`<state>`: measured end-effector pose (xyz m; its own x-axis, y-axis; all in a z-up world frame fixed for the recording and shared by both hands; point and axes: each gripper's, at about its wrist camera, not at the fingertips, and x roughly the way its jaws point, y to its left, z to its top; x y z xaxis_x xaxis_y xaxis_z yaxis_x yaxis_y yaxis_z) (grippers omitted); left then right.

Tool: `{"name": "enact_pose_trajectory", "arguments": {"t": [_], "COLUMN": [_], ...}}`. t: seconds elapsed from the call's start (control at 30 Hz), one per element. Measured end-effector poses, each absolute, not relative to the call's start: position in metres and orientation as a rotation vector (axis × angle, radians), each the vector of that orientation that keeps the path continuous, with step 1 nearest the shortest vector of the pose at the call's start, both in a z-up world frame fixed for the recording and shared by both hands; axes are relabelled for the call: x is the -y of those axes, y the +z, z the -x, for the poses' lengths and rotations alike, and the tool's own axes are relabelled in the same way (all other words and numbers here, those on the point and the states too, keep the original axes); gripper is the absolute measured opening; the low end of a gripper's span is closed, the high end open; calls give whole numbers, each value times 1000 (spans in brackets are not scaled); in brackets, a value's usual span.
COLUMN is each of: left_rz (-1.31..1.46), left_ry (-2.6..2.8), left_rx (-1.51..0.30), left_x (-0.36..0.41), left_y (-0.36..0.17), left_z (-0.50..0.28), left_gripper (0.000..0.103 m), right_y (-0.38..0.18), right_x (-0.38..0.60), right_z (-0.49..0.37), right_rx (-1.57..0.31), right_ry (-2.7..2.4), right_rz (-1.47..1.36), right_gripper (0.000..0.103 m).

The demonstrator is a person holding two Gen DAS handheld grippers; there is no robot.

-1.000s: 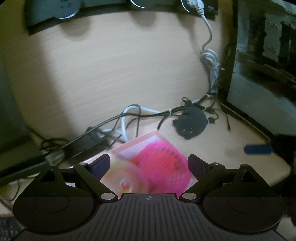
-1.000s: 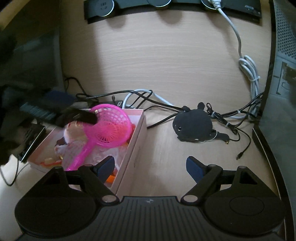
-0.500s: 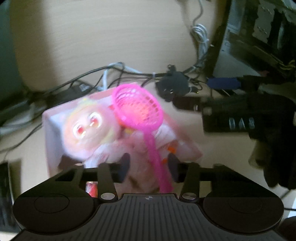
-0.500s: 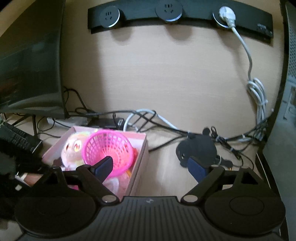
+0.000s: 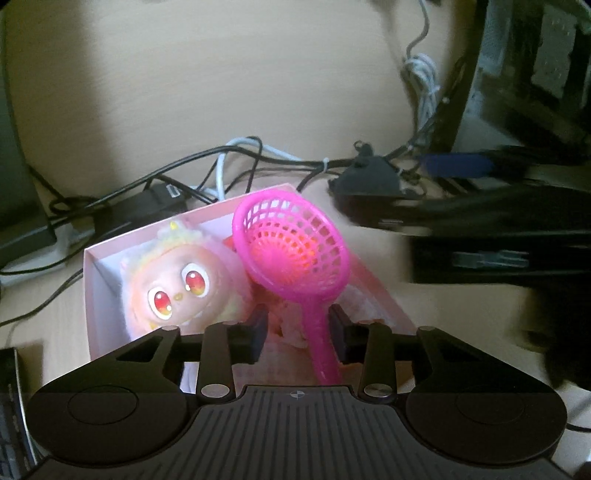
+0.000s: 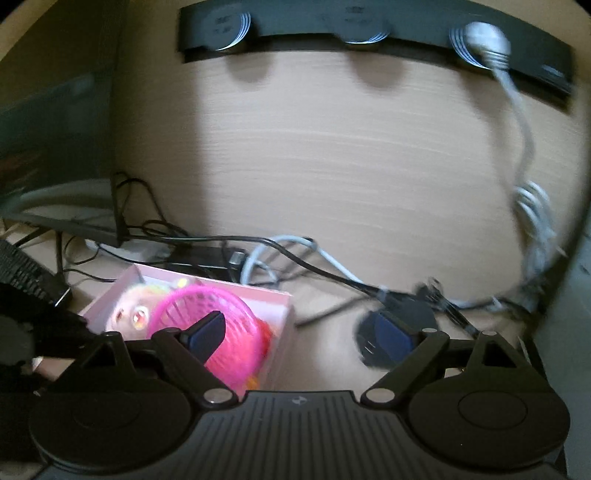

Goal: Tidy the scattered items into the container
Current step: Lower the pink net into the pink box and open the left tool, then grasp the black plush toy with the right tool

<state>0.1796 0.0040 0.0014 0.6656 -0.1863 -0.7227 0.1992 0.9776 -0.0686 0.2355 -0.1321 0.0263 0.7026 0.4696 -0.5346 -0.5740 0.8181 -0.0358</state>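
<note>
A pink box [image 5: 92,280] on the desk holds a pale plush doll with red eyes [image 5: 173,284] and a pink plastic strainer [image 5: 291,251]. My left gripper [image 5: 298,334] sits over the box's near end, its jaws partly closed on either side of the strainer's handle [image 5: 321,343] without gripping it. My right gripper [image 6: 299,334] is open and empty above the desk, right of the box [image 6: 284,314]; the strainer [image 6: 221,332] shows behind its left finger. A dark whale plush [image 6: 399,332] lies on the desk behind its right finger, and also shows in the left wrist view [image 5: 369,181].
Tangled black and white cables [image 5: 221,162] run behind the box. A power strip [image 6: 369,22] is mounted on the back panel. A monitor [image 6: 55,147] stands at left and a computer case [image 5: 535,74] at right. A keyboard [image 6: 22,273] lies at left.
My left gripper drew back over the box and narrowed its jaws around the strainer handle. My right gripper lifted and moved back, staying open; both views are blurred by motion.
</note>
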Motion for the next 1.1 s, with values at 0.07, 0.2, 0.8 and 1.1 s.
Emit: {"name": "enact_pose_trajectory", "arguments": {"t": [0.07, 0.2, 0.8, 1.1], "left_rz": [-34, -65, 71, 48], "left_ry": [-224, -142, -170, 24], "left_rx": [-804, -841, -819, -851], "left_x": [-10, -27, -41, -38], "left_y": [6, 5, 20, 19], "left_z": [-169, -158, -144, -140], "left_gripper": [65, 65, 92, 94], "right_y": [20, -2, 12, -4], "right_x": [116, 95, 127, 189], "right_z": [-244, -265, -234, -266], "right_rx": [-545, -575, -522, -571], "right_ry": [614, 596, 620, 385], "right_rz": [259, 362, 343, 168], "right_gripper": [90, 90, 97, 98]}}
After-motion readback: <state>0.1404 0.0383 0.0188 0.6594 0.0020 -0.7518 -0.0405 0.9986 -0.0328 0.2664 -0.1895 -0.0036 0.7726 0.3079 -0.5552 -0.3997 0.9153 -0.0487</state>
